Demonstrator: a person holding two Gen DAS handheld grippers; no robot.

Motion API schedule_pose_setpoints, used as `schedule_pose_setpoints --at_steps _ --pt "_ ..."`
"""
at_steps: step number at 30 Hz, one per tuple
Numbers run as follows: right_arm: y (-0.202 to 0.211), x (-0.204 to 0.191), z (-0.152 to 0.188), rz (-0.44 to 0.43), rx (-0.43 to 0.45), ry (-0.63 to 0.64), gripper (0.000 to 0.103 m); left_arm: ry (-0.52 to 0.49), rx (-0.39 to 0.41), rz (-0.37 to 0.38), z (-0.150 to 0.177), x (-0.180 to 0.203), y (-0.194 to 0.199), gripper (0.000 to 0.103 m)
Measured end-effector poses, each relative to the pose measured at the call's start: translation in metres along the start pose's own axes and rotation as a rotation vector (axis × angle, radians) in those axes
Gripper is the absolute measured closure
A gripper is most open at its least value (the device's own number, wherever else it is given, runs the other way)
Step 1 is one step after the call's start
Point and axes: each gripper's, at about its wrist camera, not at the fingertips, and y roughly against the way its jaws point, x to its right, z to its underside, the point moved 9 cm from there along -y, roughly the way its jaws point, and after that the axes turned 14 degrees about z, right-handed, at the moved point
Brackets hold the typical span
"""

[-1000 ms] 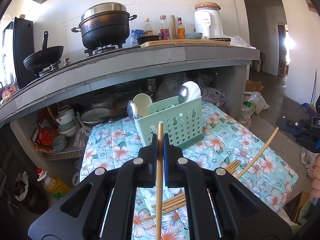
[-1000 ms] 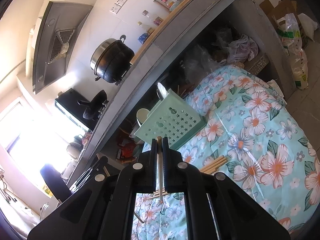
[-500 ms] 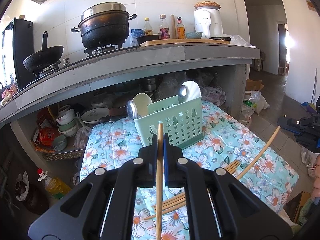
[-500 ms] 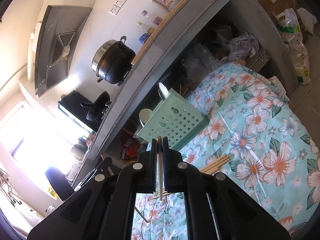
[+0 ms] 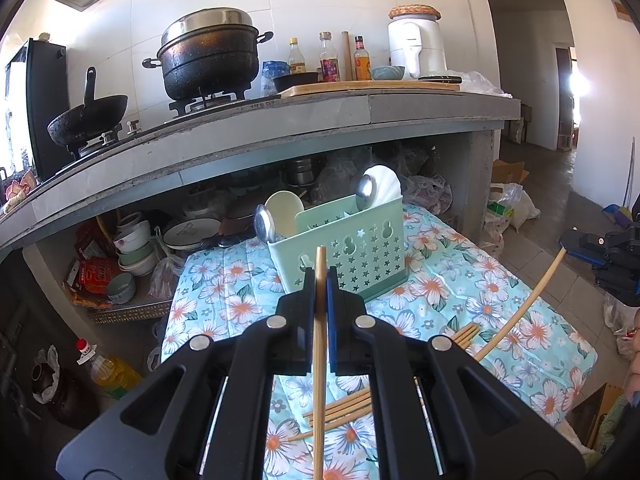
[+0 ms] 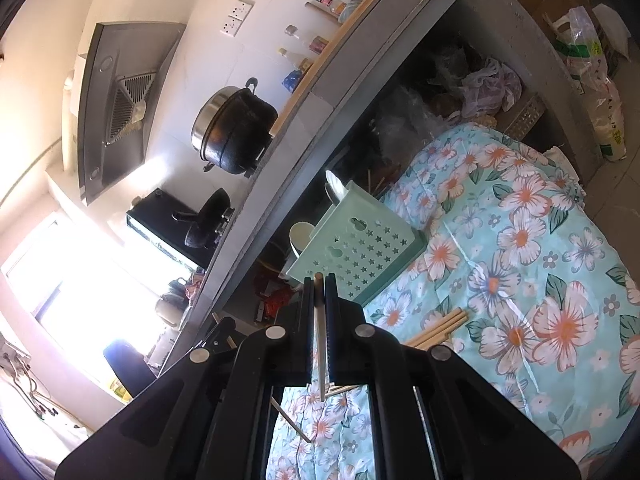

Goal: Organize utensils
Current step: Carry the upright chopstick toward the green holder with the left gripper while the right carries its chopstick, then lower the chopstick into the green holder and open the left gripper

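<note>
My left gripper [image 5: 319, 280] is shut on a wooden chopstick [image 5: 319, 360] that stands nearly upright between the pads, short of the mint-green utensil caddy [image 5: 352, 252]. The caddy stands on the floral cloth [image 5: 500, 308] and holds spoons [image 5: 262, 222] and ladles. Several loose chopsticks [image 5: 340, 408] lie on the cloth below. At the far right, my other gripper [image 5: 612, 256] holds a second chopstick [image 5: 524, 308] slanting down. In the tilted right wrist view, my right gripper [image 6: 319, 288] is shut on that chopstick [image 6: 320, 340], with the caddy [image 6: 360, 248] just beyond and loose chopsticks [image 6: 436, 328] on the cloth.
A grey concrete counter [image 5: 280, 136] overhangs the cloth-covered surface, bearing a black pot [image 5: 208, 60], a wok [image 5: 88, 116], bottles and a white appliance [image 5: 416, 48]. Bowls and plates [image 5: 136, 248] crowd the shelf beneath. An oil bottle [image 5: 108, 372] stands on the floor at left.
</note>
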Motion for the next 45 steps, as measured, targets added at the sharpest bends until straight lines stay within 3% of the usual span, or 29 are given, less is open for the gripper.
schedule_pose_setpoints --at_steps 21,29,37,45 --pt "0.002 0.001 -0.001 -0.002 0.003 0.000 0.098 -0.002 0.002 -0.003 -0.002 0.002 0.000 0.099" --pt "-0.002 -0.013 -0.010 -0.036 -0.001 0.021 0.098 -0.013 0.048 -0.012 -0.019 -0.001 0.011 0.099" --pt "-0.002 -0.029 -0.033 -0.059 0.032 0.070 0.098 0.005 0.204 -0.037 -0.087 -0.028 0.029 0.099" --pt "-0.013 -0.029 -0.045 -0.059 0.034 0.077 0.098 0.064 0.447 -0.045 -0.182 -0.056 0.033 0.099"
